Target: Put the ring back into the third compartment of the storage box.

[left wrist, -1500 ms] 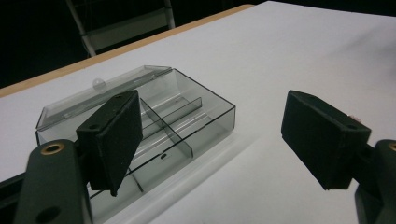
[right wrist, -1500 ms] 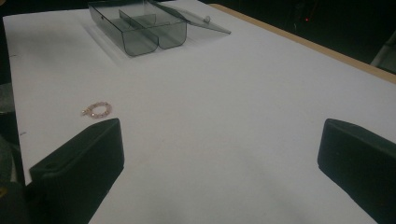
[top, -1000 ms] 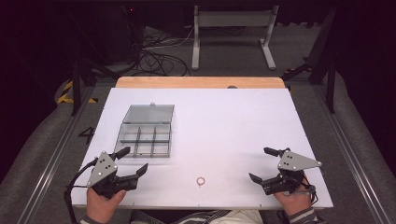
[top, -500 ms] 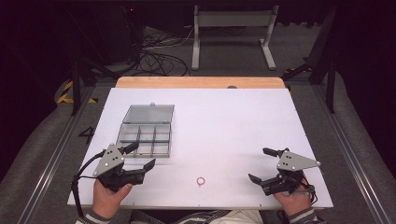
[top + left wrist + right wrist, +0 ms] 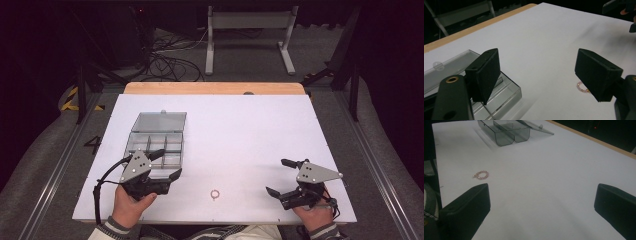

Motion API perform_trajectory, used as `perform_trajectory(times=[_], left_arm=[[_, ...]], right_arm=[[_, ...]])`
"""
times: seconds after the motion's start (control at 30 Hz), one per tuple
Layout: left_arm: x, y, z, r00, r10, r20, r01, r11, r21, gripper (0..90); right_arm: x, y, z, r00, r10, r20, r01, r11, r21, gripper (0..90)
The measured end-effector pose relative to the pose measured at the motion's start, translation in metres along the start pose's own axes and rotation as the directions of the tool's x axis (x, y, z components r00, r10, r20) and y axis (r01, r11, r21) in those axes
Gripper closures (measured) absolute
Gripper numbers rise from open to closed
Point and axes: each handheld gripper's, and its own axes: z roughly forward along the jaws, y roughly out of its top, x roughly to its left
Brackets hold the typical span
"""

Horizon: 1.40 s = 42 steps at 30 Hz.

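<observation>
Bracelet [image 5: 215, 194]: small, pinkish, beaded, lying flat on the white table [image 5: 240, 130], near the front edge, off to the right of the clear plastic box [image 5: 156, 142] and well apart from it. Left gripper [image 5: 162, 166] hovering just at the box's near end, jaws spread wide, nothing between them; seen along its own jaws, with the bracelet [image 5: 582, 87] peeking out beside the right jaw. Right gripper [image 5: 278, 177] far to the right of the box, beyond the bracelet, jaws likewise wide apart and empty. Likely trouble: so thin and low a ring could slip out from under the jaw tips or skid across the smooth table instead of lifting; a pinch on one side only could let it dangle and drop short of the box. Further risk: the left gripper, so close to the box, could knock it or shove it off line. Box itself open, lid laid back flat on the far side, split by dividers into several compartments, all apparently empty; two rounded ones plainly bare in the right gripper view [image 5: 506, 131].
</observation>
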Motion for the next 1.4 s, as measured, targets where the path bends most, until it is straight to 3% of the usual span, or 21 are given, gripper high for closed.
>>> perform_trajectory(times=[0.23,0.37,0.5,0.6,1.1,1.27,1.4], left_arm=[[-0.003,0.005,0.007,0.9998,0.005,0.019,-0.006,1.0000,0.006,21.1],[-0.003,0.007,0.009,0.9987,0.004,0.051,-0.005,0.9997,0.025,21.6],[-0.003,0.007,0.010,0.9951,-0.038,0.092,0.034,0.9985,0.042,22.1],[-0.004,0.009,0.011,0.9929,-0.046,0.110,0.040,0.9980,0.049,22.7],[-0.019,0.014,0.035,0.9858,0.005,0.168,-0.026,0.9918,0.125,32.0],[-0.025,0.014,0.046,0.9819,0.052,0.182,-0.081,0.9844,0.156,32.8],[-0.029,0.012,0.056,0.9790,0.059,0.195,-0.093,0.9809,0.171,33.0]], right_arm=[[0.000,0.000,0.000,1.0000,-0.002,-0.002,0.002,1.000,0.003,1.2],[0.000,0.000,0.000,1.0000,-0.002,-0.006,0.002,1.000,0.000,1.2],[0.000,-0.001,0.000,1.0000,-0.001,-0.009,0.001,1.000,-0.003,1.1],[0.000,-0.001,0.000,0.9999,-0.002,-0.012,0.002,1.000,0.000,1.1],[0.002,0.000,0.002,0.9996,-0.005,-0.027,0.005,1.000,0.014,1.3],[0.002,0.000,0.002,0.9996,-0.005,-0.029,0.006,1.000,0.015,1.3],[0.001,-0.001,0.002,0.9996,-0.005,-0.029,0.006,1.000,0.016,1.3]])
